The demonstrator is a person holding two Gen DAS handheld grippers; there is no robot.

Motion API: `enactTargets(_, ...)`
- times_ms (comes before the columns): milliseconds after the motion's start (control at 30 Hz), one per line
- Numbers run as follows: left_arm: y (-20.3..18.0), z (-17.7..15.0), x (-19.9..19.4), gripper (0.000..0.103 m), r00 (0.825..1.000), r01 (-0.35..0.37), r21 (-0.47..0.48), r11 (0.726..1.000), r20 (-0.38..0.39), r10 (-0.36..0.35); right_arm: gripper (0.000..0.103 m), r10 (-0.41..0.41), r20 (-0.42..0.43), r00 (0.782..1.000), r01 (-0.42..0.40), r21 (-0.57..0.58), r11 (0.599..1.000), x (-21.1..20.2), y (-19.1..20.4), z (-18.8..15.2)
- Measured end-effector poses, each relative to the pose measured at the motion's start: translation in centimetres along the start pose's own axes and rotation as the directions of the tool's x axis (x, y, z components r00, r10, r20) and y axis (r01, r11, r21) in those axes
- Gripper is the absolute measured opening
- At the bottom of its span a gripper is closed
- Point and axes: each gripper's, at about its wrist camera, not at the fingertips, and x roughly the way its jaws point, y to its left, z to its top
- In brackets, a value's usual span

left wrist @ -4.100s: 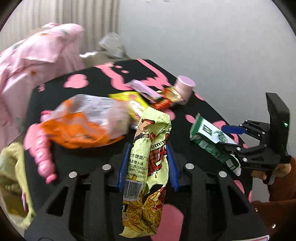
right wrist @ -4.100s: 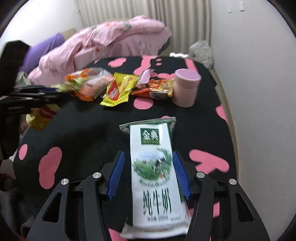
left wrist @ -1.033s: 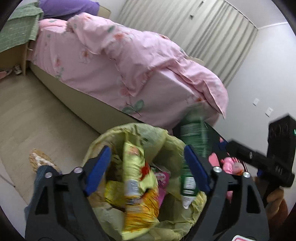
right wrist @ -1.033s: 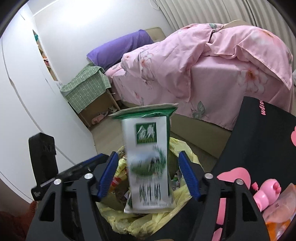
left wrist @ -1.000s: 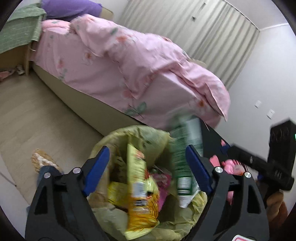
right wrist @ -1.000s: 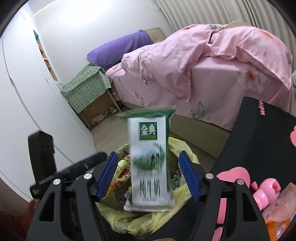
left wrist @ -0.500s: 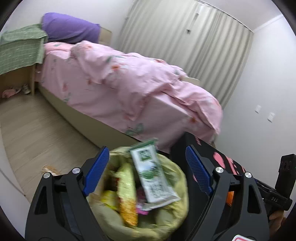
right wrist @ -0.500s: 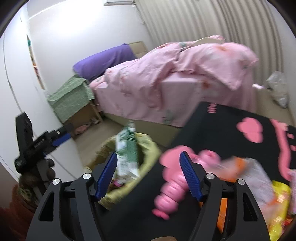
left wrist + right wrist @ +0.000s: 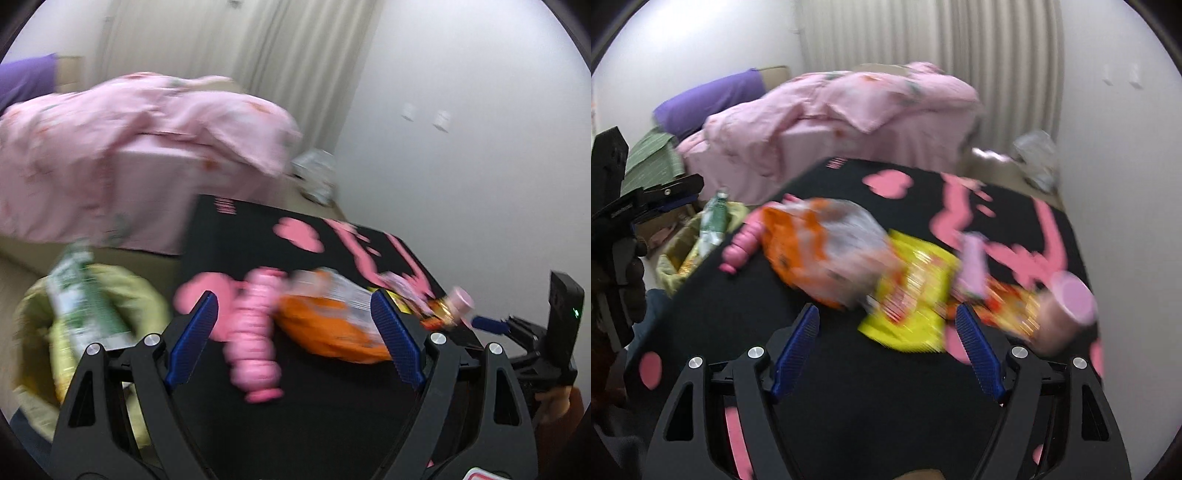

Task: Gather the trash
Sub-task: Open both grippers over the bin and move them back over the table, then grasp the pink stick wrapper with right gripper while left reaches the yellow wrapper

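My left gripper (image 9: 295, 338) is open and empty over the near edge of the black table (image 9: 325, 424). Beyond it lie a pink toy (image 9: 255, 339) and an orange snack bag (image 9: 332, 325). Left of the table stands the yellow-green trash bag (image 9: 33, 332), with a green-and-white milk carton (image 9: 81, 306) sticking out of it. My right gripper (image 9: 886, 352) is also open and empty above the table (image 9: 871, 398). Just past it lie a yellow wrapper (image 9: 908, 295), the orange snack bag (image 9: 820, 247), a purple wrapper (image 9: 973, 266), a red wrapper (image 9: 1012, 299) and a pink cup (image 9: 1067, 306).
A bed with a pink quilt (image 9: 831, 110) stands behind the table and the trash bag (image 9: 683, 251). A crumpled clear plastic bag (image 9: 1034, 158) lies on the floor by the wall. The wall runs close along the table's right side. Both views are motion-blurred.
Both grippers have swung away from above the trash bag to the table. The milk carton has left my right gripper and now sits in the bag with the noodle wrapper.
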Motion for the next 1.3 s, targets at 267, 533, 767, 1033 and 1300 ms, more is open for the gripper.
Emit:
enactTargets(267, -8.1, -1.1, 5.9, 0.080, 0.984, 0.129, 0.136, 0.982, -0.144, -0.109, 0.073, -0.140, 0.016, 0.990, 0.139, 0.037, 0.990, -0.9, -4.0, -2.8)
enactTargets(533, -7.7, -3.0, 5.5, 0.080, 0.979, 0.079, 0.132, 0.988, -0.197, -0.052, 0.073, -0.070, 0.038, 0.997, 0.069, 0.047, 0.997, 2.2, -4.0, -0.6)
enactTargets(767, -5.2, -3.6, 3.3, 0.080, 0.981, 0.056, 0.061, 0.997, -0.190, -0.043, 0.058, -0.111, -0.043, 0.993, 0.114, 0.060, 0.992, 8.6, -3.4, 4.3)
enactTargets(1033, -3.4, -4.2, 1.9, 0.080, 0.984, 0.056, 0.033, 0.998, -0.172, -0.050, 0.018, -0.027, -0.140, 0.990, 0.036, 0.063, 0.997, 11.1, -1.9, 3.7)
enactTargets(1300, -2.8, -4.9, 2.4, 0.080, 0.977, 0.075, -0.012, 0.997, -0.197, -0.076, 0.012, 0.066, -0.118, 0.991, -0.058, 0.071, 0.996, 6.3, -0.3, -0.1)
